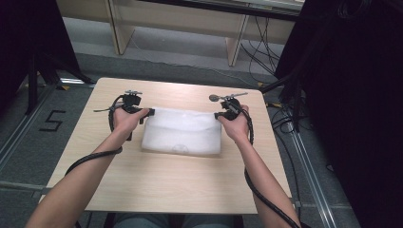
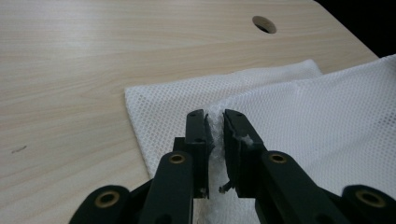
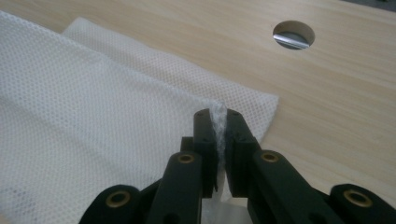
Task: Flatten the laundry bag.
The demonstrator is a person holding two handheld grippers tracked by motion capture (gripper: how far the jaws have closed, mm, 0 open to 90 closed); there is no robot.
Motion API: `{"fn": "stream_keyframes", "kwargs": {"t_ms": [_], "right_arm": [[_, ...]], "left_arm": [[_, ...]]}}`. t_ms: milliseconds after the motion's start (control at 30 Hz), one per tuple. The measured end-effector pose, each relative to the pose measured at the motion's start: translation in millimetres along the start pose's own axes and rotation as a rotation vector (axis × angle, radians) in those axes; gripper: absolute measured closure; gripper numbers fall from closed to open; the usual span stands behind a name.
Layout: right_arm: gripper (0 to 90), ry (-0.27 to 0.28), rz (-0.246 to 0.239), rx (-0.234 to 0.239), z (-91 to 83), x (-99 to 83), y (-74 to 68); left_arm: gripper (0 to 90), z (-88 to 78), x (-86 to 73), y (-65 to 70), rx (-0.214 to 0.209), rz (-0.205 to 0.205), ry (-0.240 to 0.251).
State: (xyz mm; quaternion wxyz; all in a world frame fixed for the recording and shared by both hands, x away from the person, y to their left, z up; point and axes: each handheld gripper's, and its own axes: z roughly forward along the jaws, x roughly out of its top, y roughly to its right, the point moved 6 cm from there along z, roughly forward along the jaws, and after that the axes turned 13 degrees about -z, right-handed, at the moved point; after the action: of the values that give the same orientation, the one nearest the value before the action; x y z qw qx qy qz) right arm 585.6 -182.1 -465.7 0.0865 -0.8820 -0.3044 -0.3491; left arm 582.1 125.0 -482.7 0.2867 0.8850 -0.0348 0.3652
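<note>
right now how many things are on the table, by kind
white mesh bag: 1, pinched at its two far corners
handheld grippers: 2, the left gripper and the right gripper
round holes in the table: 1 in each gripper view
total: 3 things, holes left out

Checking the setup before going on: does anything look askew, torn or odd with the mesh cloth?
Nothing stands out. The white mesh cloth looks intact; the left gripper and right gripper each pinch an edge, lifting one layer off the one on the table.
</note>
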Motion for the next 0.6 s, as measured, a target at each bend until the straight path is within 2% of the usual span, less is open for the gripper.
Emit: {"fn": "stream_keyframes", "kwargs": {"t_ms": [67,100,167,200,233,267,300,333,367,400,433,467,500,533,567,600], "right_arm": [[85.6,0.008,0.006,0.004,-3.7,0.7,-0.9],[85.6,0.022,-0.003,0.008,-12.7,1.0,-2.5],[85.6,0.025,-0.005,0.015,-16.1,0.9,-3.4],[85.6,0.040,-0.003,0.017,-21.1,0.8,-5.3],[85.6,0.100,-0.044,0.002,-24.8,1.4,-3.9],[85.6,0.100,-0.044,0.002,-24.8,1.4,-3.9],[85.6,0.098,-0.078,0.025,-34.0,-0.9,-5.6],[85.6,0.098,-0.078,0.025,-34.0,-0.9,-5.6],[85.6,0.085,-0.058,0.016,-38.9,-3.2,-7.6],[85.6,0.083,-0.022,0.034,-46.3,-4.8,-13.4],[85.6,0.108,-0.058,0.023,-46.7,-4.3,-11.3],[85.6,0.102,-0.068,0.019,-49.4,-6.7,-12.5],[85.6,0.121,-0.074,0.020,-50.0,-6.2,-14.8],[85.7,0.102,-0.064,0.035,-52.1,-7.9,-17.2],[85.9,0.117,-0.088,0.030,-51.9,-7.6,-16.8],[86.4,0.103,-0.071,0.027,-52.5,-9.9,-19.4]], "left_arm": [[79.5,-3.5,-0.2,0.8,-0.009,0.012,-0.003],[79.4,-10.0,-1.4,3.7,-0.025,0.023,0.004],[79.4,-14.1,-2.8,5.5,-0.038,0.022,0.009],[79.3,-17.7,-4.2,6.7,-0.048,0.021,0.011],[79.2,-24.5,-6.9,7.2,-0.057,0.034,0.011],[79.1,-24.5,-6.9,7.2,-0.057,0.034,0.011],[79.1,-32.6,-10.0,6.2,-0.064,0.049,0.006],[79.4,-32.6,-10.0,6.2,-0.064,0.049,0.006],[79.4,-35.8,-11.3,6.6,-0.069,0.046,0.010],[81.0,-40.4,-13.7,6.2,-0.075,0.053,0.008],[81.7,-40.4,-13.7,6.2,-0.075,0.053,0.008],[82.6,-44.0,-15.9,5.4,-0.078,0.068,-0.009],[83.0,-46.0,-18.6,6.9,-0.089,0.066,-0.017],[83.6,-45.4,-19.5,8.4,-0.098,0.055,-0.013],[84.1,-44.7,-21.8,9.3,-0.109,0.041,-0.025],[84.8,-44.7,-21.8,9.3,-0.109,0.041,-0.025]]}}
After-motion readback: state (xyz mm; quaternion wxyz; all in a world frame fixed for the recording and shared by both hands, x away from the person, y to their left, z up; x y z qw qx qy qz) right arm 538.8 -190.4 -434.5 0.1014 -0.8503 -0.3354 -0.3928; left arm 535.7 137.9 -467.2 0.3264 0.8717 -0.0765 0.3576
